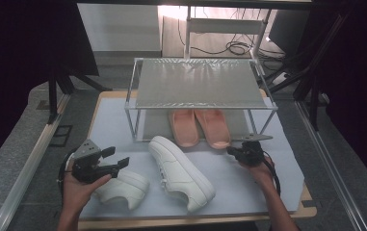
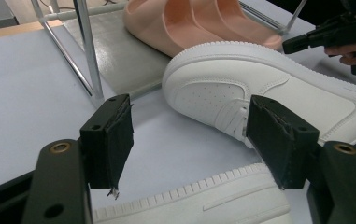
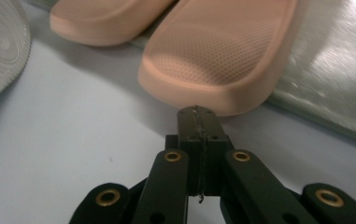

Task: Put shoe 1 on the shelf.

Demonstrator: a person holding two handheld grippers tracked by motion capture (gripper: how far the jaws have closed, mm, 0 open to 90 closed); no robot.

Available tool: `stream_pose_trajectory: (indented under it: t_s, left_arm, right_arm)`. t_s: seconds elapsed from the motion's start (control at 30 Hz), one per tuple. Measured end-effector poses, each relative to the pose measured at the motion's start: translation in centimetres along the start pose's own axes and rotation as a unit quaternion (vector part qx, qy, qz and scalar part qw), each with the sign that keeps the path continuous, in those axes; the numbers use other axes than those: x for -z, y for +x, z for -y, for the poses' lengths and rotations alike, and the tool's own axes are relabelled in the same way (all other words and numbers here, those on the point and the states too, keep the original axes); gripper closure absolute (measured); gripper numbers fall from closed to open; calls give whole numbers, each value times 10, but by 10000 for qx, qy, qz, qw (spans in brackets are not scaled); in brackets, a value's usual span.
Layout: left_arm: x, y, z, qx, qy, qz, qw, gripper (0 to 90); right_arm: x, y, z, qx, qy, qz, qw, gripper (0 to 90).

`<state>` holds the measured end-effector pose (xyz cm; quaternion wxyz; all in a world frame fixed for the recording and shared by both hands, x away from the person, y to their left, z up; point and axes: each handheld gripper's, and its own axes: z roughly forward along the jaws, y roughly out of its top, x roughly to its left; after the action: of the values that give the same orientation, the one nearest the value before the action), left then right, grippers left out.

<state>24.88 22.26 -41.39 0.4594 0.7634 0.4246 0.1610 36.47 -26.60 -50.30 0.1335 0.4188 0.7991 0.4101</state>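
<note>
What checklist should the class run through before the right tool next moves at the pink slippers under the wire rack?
1. Right tool shut, nothing between its jaws: ok.
2. Its tip close to the nearer pink foam slipper heel; contact: cannot tell.
3. Both slippers on the metal wire rack lower shelf, heels overhanging: ok.
4. Left tool open, holding nothing: ok.
5. White leather sneakers lie apart from the slippers: ok.

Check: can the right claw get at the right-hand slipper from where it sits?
Probably yes. The right claw is shut, its tip right at the heel of the slipper, with bare mat around it. The heel sticks out past the shelf, so nothing blocks it. The claw must open first to grip.
</note>
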Motion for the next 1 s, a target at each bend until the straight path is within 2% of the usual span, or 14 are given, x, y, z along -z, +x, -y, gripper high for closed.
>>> stream_pose_trajectory:
  t_s: [0.13, 0.4, 0.53, 0.63, 0.77, 1.0]
  left_arm:
    - [1, 1, 0, 26, -13, -10, 10000, 321]
    - [1, 1, 0, 17, -19, -7, 10000, 321]
    - [1, 2, 1, 20, -16, -13, 10000, 322]
    - [1, 1, 1, 14, -13, -7, 10000, 321]
    - [0, 1, 0, 7, 1, -4, 10000, 321]
    - [0, -1, 1, -12, 11, 4, 10000, 321]
  right_arm:
    - [-11, 7, -10, 115, -38, -67, 9999, 900]
    - [-32, 13, -24, 127, -67, -166, 9998, 900]
    - [-34, 12, -23, 59, -68, -179, 9998, 900]
    - [-31, 15, -23, 52, -170, -241, 9996, 900]
    - [-29, 28, -28, 196, -195, -459, 9986, 900]
    - [-57, 54, -41, 401, -64, -809, 9959, 900]
